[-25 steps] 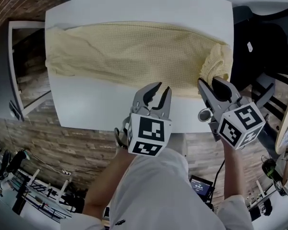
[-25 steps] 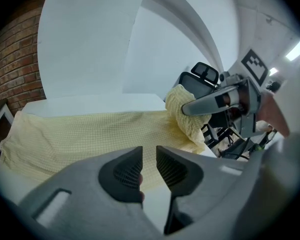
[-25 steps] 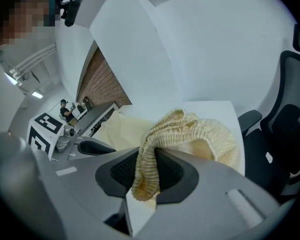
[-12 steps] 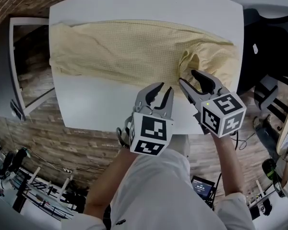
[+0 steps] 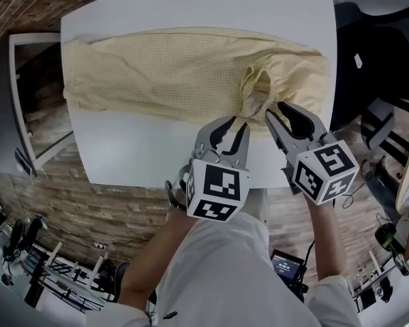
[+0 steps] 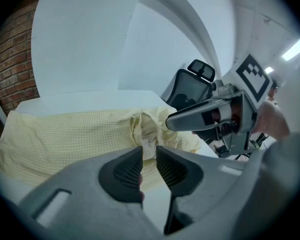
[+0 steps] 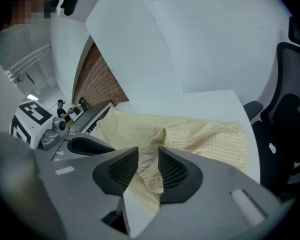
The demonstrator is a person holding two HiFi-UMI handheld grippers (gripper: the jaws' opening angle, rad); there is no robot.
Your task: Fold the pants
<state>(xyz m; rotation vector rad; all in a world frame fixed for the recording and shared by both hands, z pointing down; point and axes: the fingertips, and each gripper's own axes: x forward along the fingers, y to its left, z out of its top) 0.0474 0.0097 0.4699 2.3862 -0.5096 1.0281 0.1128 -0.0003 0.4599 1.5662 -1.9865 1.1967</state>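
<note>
The right gripper (image 5: 284, 112) had come in from the table's three o'clock edge toward the middle. The waistband end of the pants (image 5: 170, 73) had come with it and was now doubled back on itself in a raised ridge.

Nearest to me was the person's pale shirt (image 5: 218, 271), with both arms reaching forward and down over the near edge of the white table (image 5: 136, 148). The left gripper (image 5: 233, 125) hung at about six o'clock on the tabletop, its tips right at the near hem of the pants. Its jaws stood slightly apart and unclenched, with nothing caught between the pads and only yellow cloth showing through the slit. Just beside it, toward five o'clock, the right gripper's jaws had just been closing. A fold of the checked cloth rose between its pads, but I saw a narrow gap and no firm pinch on it.

Beyond the tips, the pale yellow pants lay lengthwise from nine o'clock to three o'clock across the far half of the table. The legs were spread flat toward nine, and the bunched ridge stood at about four o'clock. Past the three o'clock edge sat a black office chair (image 5: 375, 67).
</note>
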